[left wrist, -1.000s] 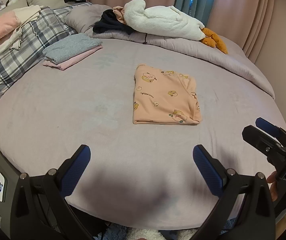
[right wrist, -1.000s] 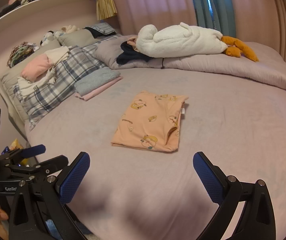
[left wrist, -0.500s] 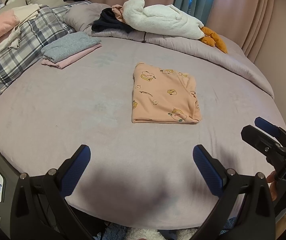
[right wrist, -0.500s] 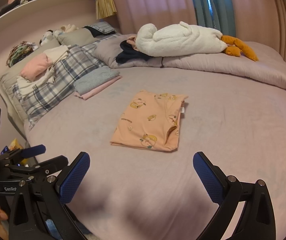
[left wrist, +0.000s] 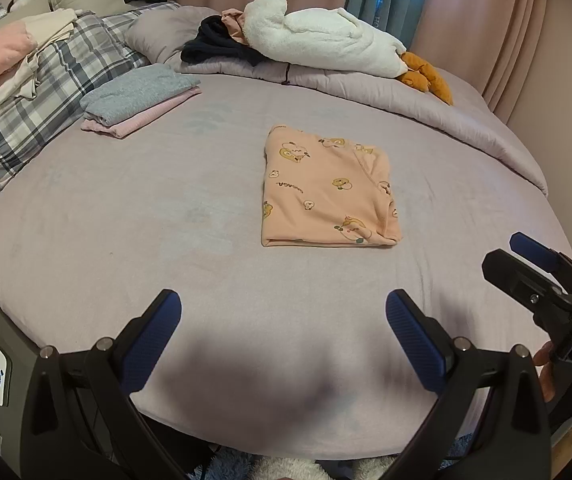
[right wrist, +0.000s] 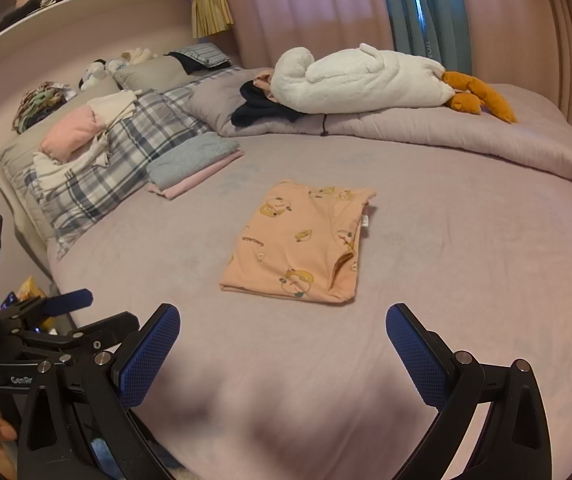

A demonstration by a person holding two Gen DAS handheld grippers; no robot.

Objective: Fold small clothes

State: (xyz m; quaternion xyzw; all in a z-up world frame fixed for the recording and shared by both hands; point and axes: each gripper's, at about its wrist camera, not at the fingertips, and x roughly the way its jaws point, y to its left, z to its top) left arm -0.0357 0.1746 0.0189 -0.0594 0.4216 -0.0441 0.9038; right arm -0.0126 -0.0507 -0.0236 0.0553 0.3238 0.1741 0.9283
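A peach printed garment (left wrist: 326, 188) lies folded into a flat rectangle in the middle of the mauve bed (left wrist: 125, 216); it also shows in the right wrist view (right wrist: 298, 248). My left gripper (left wrist: 281, 340) is open and empty above the bed's near edge, well short of the garment. My right gripper (right wrist: 281, 344) is open and empty, also near the front edge. The right gripper shows at the right of the left wrist view (left wrist: 542, 272), and the left gripper shows at the left of the right wrist view (right wrist: 65, 312).
A folded grey and pink stack (left wrist: 137, 100) lies at the back left beside a plaid pillow (left wrist: 33, 96) with loose clothes. A white plush goose (left wrist: 318, 40) and dark clothes (left wrist: 213, 46) rest on the rolled duvet (left wrist: 426, 100) at the back.
Both grippers stay open and almost still. The left wrist view has shifted very slightly; the folded garment has not moved.
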